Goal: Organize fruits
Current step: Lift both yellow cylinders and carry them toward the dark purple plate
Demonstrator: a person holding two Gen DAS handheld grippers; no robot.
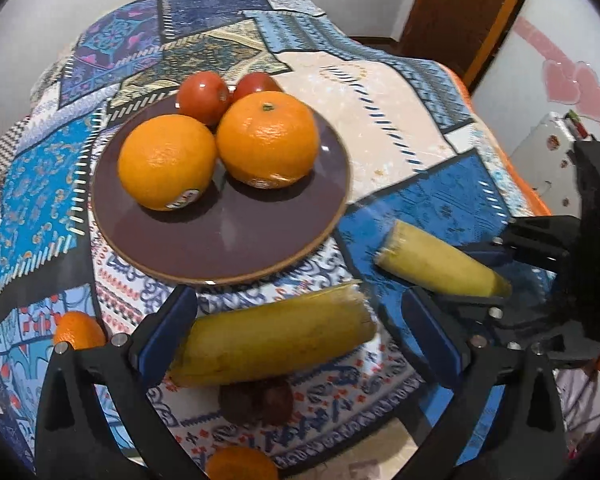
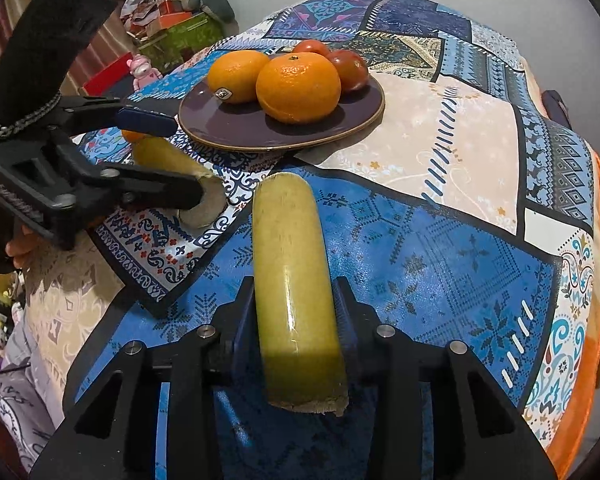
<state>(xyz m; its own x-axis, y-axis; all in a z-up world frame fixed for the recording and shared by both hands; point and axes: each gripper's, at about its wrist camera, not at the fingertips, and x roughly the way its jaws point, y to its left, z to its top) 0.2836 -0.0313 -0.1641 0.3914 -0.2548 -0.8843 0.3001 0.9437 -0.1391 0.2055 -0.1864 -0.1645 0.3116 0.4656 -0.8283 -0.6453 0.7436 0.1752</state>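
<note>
A dark purple plate (image 1: 240,240) (image 2: 228,124) carries two oranges (image 1: 166,160) (image 1: 268,136) and two tomatoes (image 1: 204,96) (image 1: 256,82). My left gripper (image 1: 296,294) (image 2: 186,160) is open. A yellow-green banana piece (image 1: 276,336) lies crosswise between its fingers on the cloth, and its right end stops short of the right pad. My right gripper (image 2: 294,284) (image 1: 468,280) is shut on a second banana piece (image 2: 296,280) (image 1: 440,264), which points toward the plate, just right of the left gripper.
A patchwork tablecloth (image 2: 460,152) covers the table. A loose orange (image 1: 78,330) lies left of my left gripper, another orange (image 1: 240,464) near the bottom, and a dark brown fruit (image 1: 256,400) under the banana piece. Boxes and a pink toy (image 2: 144,70) stand beyond the table's left edge.
</note>
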